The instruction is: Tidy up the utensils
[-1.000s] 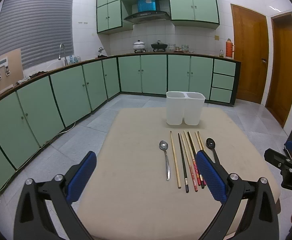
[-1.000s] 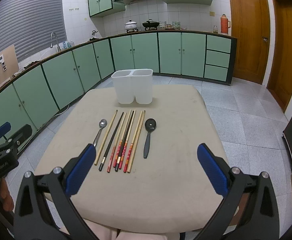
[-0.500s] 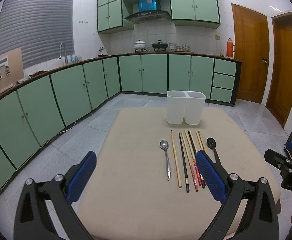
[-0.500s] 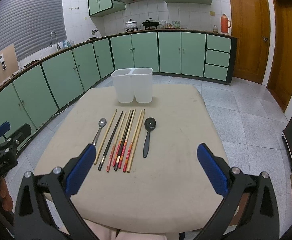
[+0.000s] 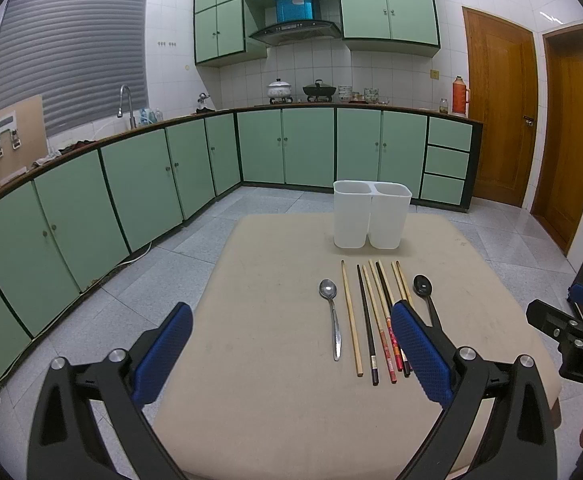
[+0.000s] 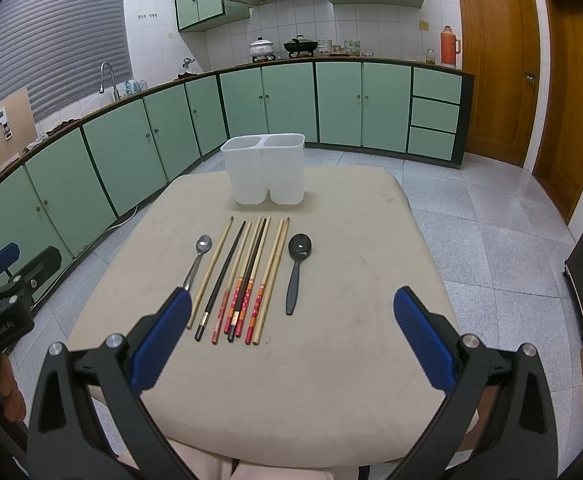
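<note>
Two grippers fill the bottom of their own wrist views, both with jaws spread wide and holding nothing: the left gripper low in its frame, the right gripper likewise. Compared with the views half a second and one second ago, almost nothing has changed; the scene sits marginally differently in each frame, suggesting only a small drift of the hands, and no utensil has moved. By judgement, the task has not yet begun and the hands are in the approach stage.

Beyond the blue pads lies the beige table. At centre frame in the right wrist view, a row of utensils lies parallel, handles toward the camera: a metal spoon at the left end, then a bundle of chopsticks in pale wood, black and red-patterned finishes, some touching, then a black spoon at the right end, slightly apart. In the left wrist view the same row sits right of centre, the metal spoon leftmost and the black spoon partly hidden behind the right-hand pad.

Farther back, upper centre, stands a white two-compartment holder, both compartments seemingly empty, the likely destination. Green cabinets close the background
</note>
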A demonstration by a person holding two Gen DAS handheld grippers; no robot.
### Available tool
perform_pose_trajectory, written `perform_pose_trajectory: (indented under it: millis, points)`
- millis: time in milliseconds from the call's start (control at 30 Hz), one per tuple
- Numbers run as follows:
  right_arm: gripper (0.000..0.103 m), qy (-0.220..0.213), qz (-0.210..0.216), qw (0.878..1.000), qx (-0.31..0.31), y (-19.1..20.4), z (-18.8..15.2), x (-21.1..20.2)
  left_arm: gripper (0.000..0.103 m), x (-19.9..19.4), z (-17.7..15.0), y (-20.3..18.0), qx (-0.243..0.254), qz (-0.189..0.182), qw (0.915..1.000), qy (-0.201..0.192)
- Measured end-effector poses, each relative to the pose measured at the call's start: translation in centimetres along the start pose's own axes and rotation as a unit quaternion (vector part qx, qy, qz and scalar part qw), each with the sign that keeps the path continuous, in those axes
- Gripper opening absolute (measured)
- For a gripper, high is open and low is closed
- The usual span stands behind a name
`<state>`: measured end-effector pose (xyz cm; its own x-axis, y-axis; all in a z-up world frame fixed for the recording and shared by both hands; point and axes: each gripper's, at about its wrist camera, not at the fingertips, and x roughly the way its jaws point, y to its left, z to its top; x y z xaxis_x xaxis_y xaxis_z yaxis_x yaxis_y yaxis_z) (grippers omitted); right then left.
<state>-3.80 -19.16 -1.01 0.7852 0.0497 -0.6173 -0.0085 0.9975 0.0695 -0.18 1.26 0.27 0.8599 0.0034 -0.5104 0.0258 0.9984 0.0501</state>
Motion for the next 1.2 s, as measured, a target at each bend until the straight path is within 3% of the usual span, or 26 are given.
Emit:
perform_pose_trajectory:
  millis: [833, 1200]
  points:
    - [0.098, 0.003, 0.000, 1.000, -0.001, 0.2, -0.9, 1.6, 0.097, -0.1, -0.4, 0.8, 0.000, 0.000, 1.0000, 0.001]
    - [0.098, 0.013, -0.002, 1.000, -0.003, 0.3, -0.4, 2.8, 0.097, 2.0, -1.1, 2.0, 0.003, 0.001, 0.9999, 0.013]
